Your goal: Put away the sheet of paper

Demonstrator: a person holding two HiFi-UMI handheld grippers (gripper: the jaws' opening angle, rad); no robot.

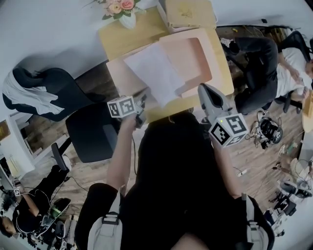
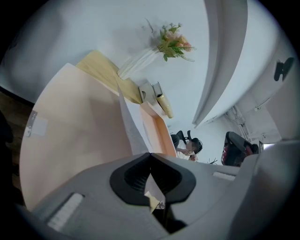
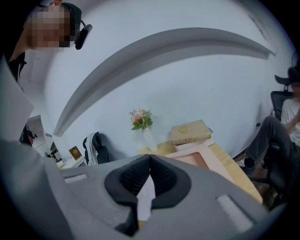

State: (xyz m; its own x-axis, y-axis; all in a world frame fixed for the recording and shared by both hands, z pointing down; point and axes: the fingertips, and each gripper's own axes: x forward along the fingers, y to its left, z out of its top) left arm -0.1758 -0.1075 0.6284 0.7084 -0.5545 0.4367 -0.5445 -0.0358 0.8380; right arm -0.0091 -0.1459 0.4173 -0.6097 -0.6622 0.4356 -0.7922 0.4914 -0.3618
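Observation:
A white sheet of paper (image 1: 154, 71) lies slanted across an open pink file case (image 1: 215, 53) on the wooden table (image 1: 122, 41). My left gripper (image 1: 142, 105) is at the sheet's near-left edge. In the left gripper view the jaws (image 2: 150, 154) are shut on the paper (image 2: 130, 123), which rises edge-on from between them beside the pink case (image 2: 70, 136). My right gripper (image 1: 202, 88) hovers over the case's near-right rim. Its jaws (image 3: 150, 156) are shut with nothing seen between them, and the case (image 3: 201, 159) lies just beyond.
A vase of flowers (image 1: 122, 12) and a tan book (image 1: 188, 13) stand at the table's far end by the white wall. A black chair (image 1: 93, 129) is left of the table. A seated person (image 1: 266, 68) is to the right, with cables on the floor.

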